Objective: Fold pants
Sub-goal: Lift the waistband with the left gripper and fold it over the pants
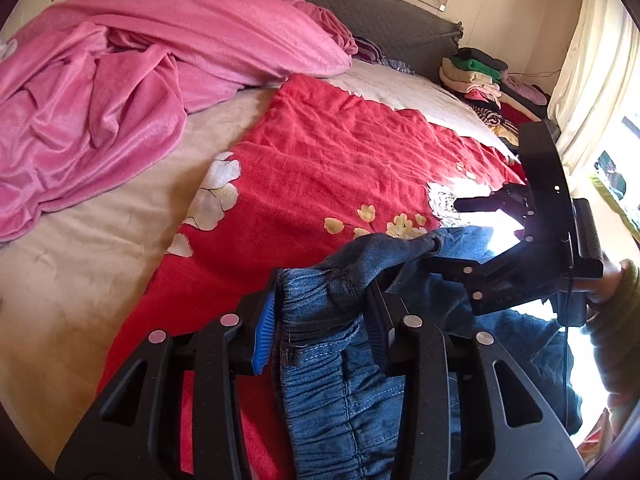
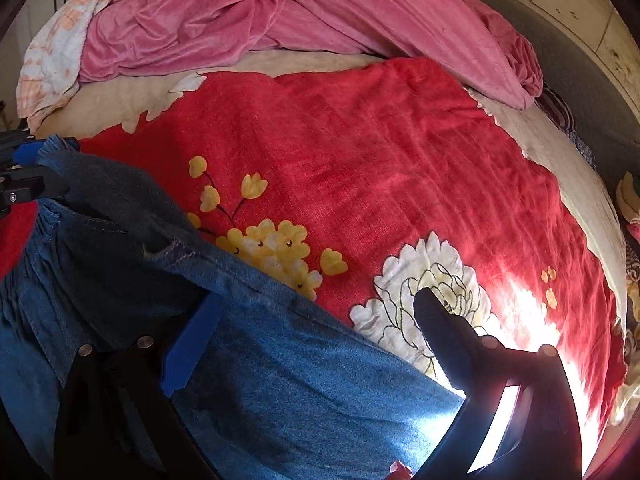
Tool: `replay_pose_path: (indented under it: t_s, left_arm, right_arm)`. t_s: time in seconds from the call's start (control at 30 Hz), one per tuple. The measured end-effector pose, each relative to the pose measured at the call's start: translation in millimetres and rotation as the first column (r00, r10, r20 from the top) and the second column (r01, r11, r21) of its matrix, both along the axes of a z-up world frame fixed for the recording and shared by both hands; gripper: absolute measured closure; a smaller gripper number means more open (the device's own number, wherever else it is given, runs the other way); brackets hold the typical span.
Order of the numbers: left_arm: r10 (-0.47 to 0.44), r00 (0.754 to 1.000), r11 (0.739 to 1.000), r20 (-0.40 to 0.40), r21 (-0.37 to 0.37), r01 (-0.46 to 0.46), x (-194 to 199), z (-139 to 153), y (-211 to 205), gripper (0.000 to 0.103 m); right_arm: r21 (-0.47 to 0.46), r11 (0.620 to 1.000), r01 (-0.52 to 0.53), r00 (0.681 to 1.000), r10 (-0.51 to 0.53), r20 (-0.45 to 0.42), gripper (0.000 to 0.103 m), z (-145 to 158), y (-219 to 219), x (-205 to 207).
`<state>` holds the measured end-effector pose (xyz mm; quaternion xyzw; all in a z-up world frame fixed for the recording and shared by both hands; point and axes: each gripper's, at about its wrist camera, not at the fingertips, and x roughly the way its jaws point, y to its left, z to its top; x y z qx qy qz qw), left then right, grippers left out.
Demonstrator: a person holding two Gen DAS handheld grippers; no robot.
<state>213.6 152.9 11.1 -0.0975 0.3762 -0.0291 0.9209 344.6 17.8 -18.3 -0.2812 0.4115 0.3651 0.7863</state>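
The blue denim pants [image 1: 340,380] hang between my two grippers above a red flowered blanket [image 1: 320,160]. My left gripper [image 1: 322,320] is shut on the gathered elastic waistband, with blue pads on both sides of the cloth. My right gripper [image 1: 452,232] shows at the right of the left wrist view, one finger above the denim and one below it. In the right wrist view the pants [image 2: 300,380] drape between the two fingers of my right gripper [image 2: 308,328], which stand wide apart; the cloth lies across the blue pad [image 2: 192,344].
A crumpled pink blanket [image 1: 120,80] lies at the far side of the bed. A stack of folded clothes [image 1: 476,76] sits by the grey headboard [image 1: 380,16]. A curtain and bright window [image 1: 600,120] are at the right. Beige sheet [image 1: 80,260] shows at the left.
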Motion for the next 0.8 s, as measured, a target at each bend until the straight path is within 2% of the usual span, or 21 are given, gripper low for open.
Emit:
replay_pose_path:
  t_s: [0.03,0.07,0.13,0.17,0.23,0.3,0.4,0.53,0.8]
  left_arm:
    - [-0.002,1.000,1.000,0.006,0.018,0.002,0,1,-4,0.073]
    - [-0.002,1.000,0.999,0.012,0.044,0.001,-1,1,-7,0.073]
    - [0.000,1.000,0.997,0.018,0.073,-0.002,-5,1,-11,0.073]
    - [0.004,1.000,0.997,0.017,0.074,-0.005,-5,1,-12,0.073]
    - [0.019,1.000,0.998,0.023,0.063,-0.020,-7,2,-10,0.073]
    - [0.029,0.999,0.998,0.039,0.045,-0.031,-14,5,-7,0.073]
    - [0.036,0.998,0.999,0.058,0.025,-0.037,-21,11,-4,0.073]
    - [0.043,0.996,0.999,0.075,0.002,-0.043,-35,17,-9,0.073]
    - [0.025,0.992,1.000,0.121,-0.003,-0.025,-75,32,-18,0.073]
  right_arm:
    - [0.011,1.000,-0.010,1.000,0.011,-0.026,0.036,-2,1,-1]
    - [0.025,1.000,-0.014,0.999,0.015,-0.048,0.041,-3,2,-2]
    - [0.073,0.997,-0.010,0.997,0.015,-0.076,0.061,-1,-1,-5]
    - [0.093,0.996,-0.007,0.997,0.014,-0.075,0.065,2,-4,-8]
    - [0.137,0.991,0.000,0.998,0.008,-0.062,0.079,9,-9,-16]
    - [0.185,0.982,0.018,0.999,-0.008,-0.054,0.085,18,-19,-24]
    - [0.266,0.963,0.040,0.998,-0.027,-0.052,0.087,35,-37,-38]
    - [0.329,0.943,0.053,0.998,-0.044,-0.037,0.090,53,-53,-61]
    - [0.386,0.922,0.038,0.999,-0.042,0.001,0.090,76,-76,-122]
